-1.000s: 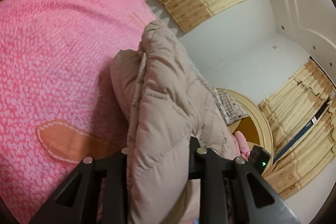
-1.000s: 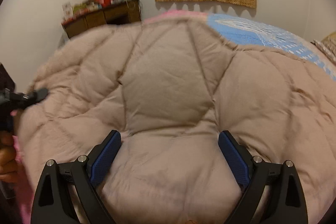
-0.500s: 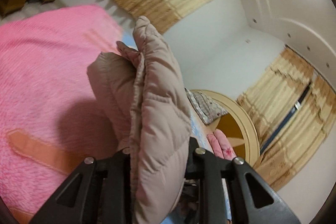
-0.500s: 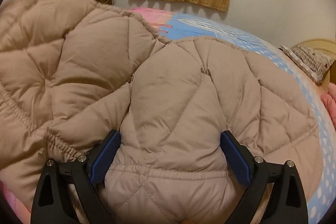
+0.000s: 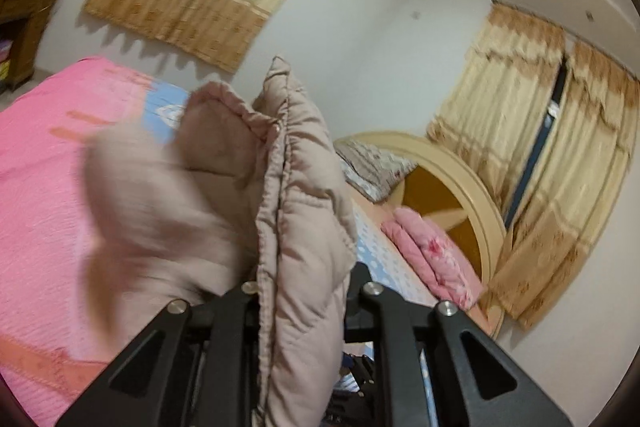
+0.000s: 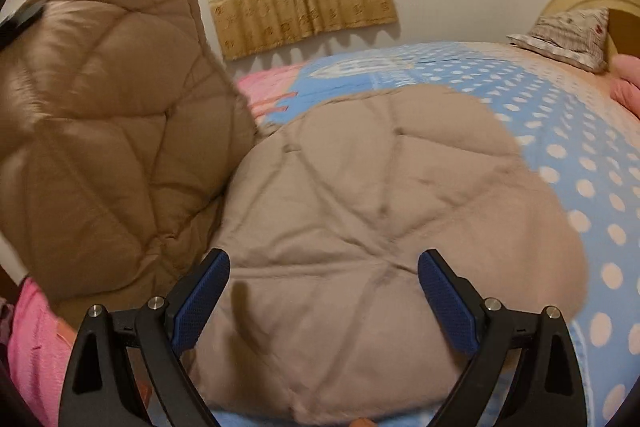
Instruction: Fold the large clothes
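Two grippers: one clamped on cloth, the other empty.
Left gripper [image 5: 300, 291]: its jaws are pinched onto a thick edge of the beige quilted down jacket [image 5: 304, 195], which rises between them toward 12 o'clock, lifted off the bed.
Right gripper [image 6: 322, 293]: jaws spread wide, blue pads [image 6: 202, 301] bare, hovering just over the jacket [image 6: 384, 227] with nothing in its grasp.
Where the jacket is: most of it lies on the blue polka-dot bedspread [image 6: 580, 155]; one puffy panel stands raised at 9 to 10 o'clock in the right wrist view.
Bed: a pink blanket [image 5: 44, 187] covers the side at 9 o'clock of the left view; pillow [image 6: 568, 35] and round headboard [image 5: 460, 195] at the far end.
Done so far: I'd say a fold is under way, one portion lifted to swing across the rest.
Left to do: laying that panel down flat, smoothing, and probably further folds; the bundle looks loose, not compact.
Blur: the raised cloth is smeared in the left view, so its exact shape is unclear.
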Demonstrator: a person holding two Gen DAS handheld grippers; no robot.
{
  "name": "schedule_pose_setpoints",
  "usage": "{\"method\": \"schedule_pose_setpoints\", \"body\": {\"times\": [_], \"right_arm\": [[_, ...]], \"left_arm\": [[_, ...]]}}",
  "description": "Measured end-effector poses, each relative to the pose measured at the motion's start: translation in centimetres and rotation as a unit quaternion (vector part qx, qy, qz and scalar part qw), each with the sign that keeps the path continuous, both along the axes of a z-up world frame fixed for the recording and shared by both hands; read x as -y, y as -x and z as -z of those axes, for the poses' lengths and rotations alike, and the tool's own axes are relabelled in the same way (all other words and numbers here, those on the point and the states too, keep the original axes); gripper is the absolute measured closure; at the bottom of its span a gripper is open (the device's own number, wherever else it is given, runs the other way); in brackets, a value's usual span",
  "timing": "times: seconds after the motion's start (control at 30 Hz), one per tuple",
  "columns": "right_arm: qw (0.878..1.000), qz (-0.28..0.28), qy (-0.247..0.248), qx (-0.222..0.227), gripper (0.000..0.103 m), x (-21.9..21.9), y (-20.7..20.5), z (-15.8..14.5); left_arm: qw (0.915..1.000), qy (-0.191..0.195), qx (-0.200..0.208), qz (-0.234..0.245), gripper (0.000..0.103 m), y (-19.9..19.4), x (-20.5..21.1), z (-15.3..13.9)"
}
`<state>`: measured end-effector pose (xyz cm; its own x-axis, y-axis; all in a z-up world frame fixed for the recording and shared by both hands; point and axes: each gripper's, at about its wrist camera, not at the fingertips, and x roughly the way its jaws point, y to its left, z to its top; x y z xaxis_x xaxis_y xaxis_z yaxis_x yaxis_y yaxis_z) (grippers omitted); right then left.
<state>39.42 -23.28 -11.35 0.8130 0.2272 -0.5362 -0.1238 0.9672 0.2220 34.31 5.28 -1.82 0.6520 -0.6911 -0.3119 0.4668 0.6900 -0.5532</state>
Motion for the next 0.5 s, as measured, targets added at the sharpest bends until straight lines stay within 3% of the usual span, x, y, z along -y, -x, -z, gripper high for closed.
{"method": "schedule_pose_setpoints", "body": {"times": [0.1,0.2,0.27,0.37,0.5], "right_arm": [[1.0,0.013,-0.015,0.016,0.007,1.1,1.2,0.0],[0.998,0.029,-0.035,0.031,0.007,3.1,2.1,0.0],[0.998,0.037,-0.044,0.038,0.007,4.4,2.7,0.3],[0.998,0.038,-0.041,0.041,0.007,5.4,3.3,0.3],[0.998,0.017,-0.02,0.057,0.007,3.5,3.6,-0.5]], "left_arm": [[0.9986,-0.042,-0.006,0.031,0.086,-0.8,3.4,1.1],[0.9953,-0.086,-0.015,0.042,0.086,-2.6,6.5,4.1],[0.9931,-0.114,-0.01,0.026,0.086,-2.4,7.2,5.2],[0.9908,-0.133,0.02,0.012,0.085,0.1,7.4,4.2],[0.9934,-0.081,0.066,-0.047,0.062,4.8,2.6,1.3]]}}
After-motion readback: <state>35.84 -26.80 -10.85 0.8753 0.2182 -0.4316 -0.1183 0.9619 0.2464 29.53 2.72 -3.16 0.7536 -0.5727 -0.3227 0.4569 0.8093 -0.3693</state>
